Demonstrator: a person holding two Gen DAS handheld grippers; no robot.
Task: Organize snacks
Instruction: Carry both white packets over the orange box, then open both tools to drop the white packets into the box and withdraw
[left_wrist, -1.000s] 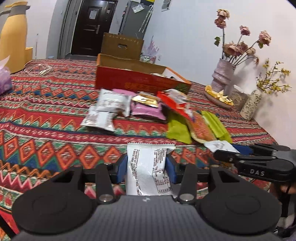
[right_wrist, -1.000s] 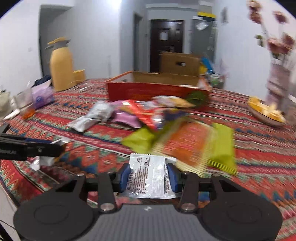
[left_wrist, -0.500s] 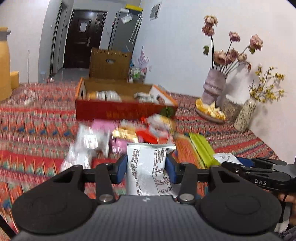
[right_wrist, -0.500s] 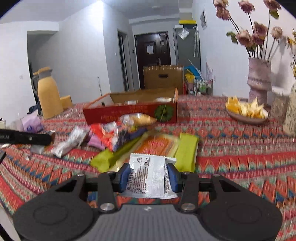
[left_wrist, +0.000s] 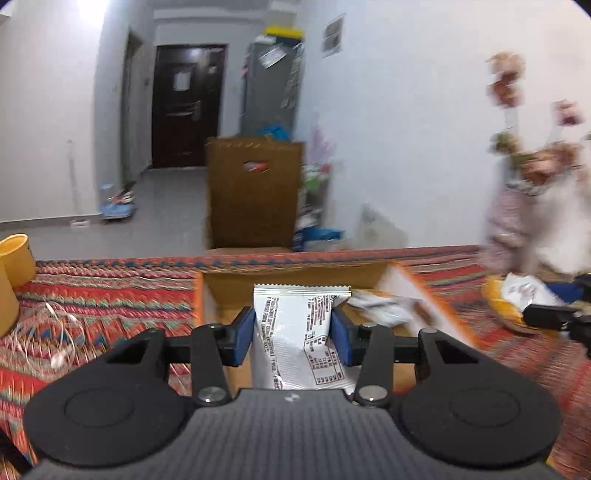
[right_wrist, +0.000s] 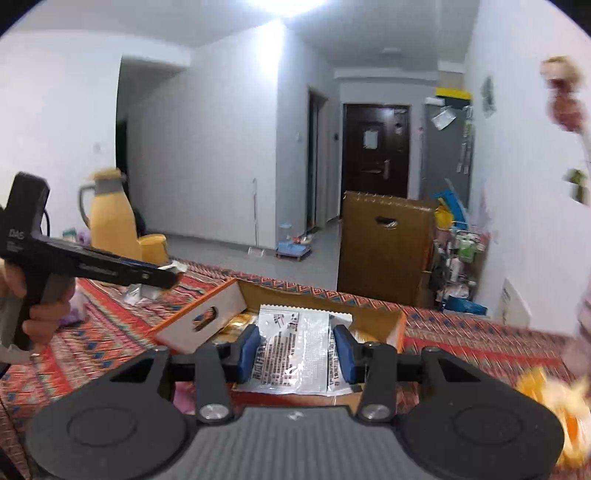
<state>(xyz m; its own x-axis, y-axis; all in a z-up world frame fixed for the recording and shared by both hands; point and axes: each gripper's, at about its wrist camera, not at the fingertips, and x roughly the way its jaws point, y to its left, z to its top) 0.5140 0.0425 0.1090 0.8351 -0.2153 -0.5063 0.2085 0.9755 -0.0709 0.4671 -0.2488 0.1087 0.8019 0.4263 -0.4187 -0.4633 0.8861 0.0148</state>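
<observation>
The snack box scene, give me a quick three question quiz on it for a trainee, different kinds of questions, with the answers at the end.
1. True or false: the left gripper holds nothing.
2. Multiple choice: the silver packet in the right gripper is seen in front of A) the open cardboard box, B) the yellow jug, C) the dark door.
3. Fill in: the table is covered with a ______ patterned cloth.

Key
1. False: its blue pads clamp a white snack packet.
2. A.
3. Red.
</observation>
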